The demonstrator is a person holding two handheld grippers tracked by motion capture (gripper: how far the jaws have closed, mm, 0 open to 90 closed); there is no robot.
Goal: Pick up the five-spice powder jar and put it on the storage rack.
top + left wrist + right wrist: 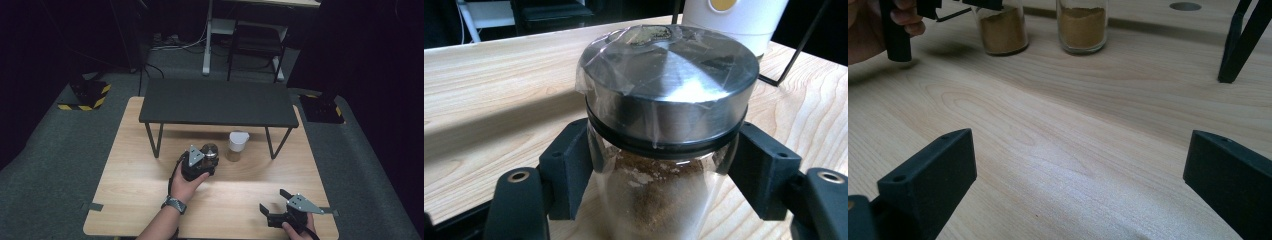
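Note:
A glass jar (pixel 659 200) of brown powder, with a steel lid under clear film, stands on the wooden table (pixel 489 90). My left gripper (pixel 666 167) is shut on its glass just below the lid, one pad on each side. In the high view this jar (pixel 210 149) is mid-table in the left gripper (pixel 207 162), in front of the black shelf. A second jar (pixel 238 142) with a white lid stands just to its right. My right gripper (pixel 273 200) rests open near the table's front right edge, with nothing between its fingers (pixel 928 175).
A low black shelf (pixel 215 102) on thin metal legs spans the back half of the table. One of its legs (pixel 1238 45) stands ahead of the right gripper. Bare wood (pixel 1073 125) lies between the right gripper and both jars (pixel 1082 25).

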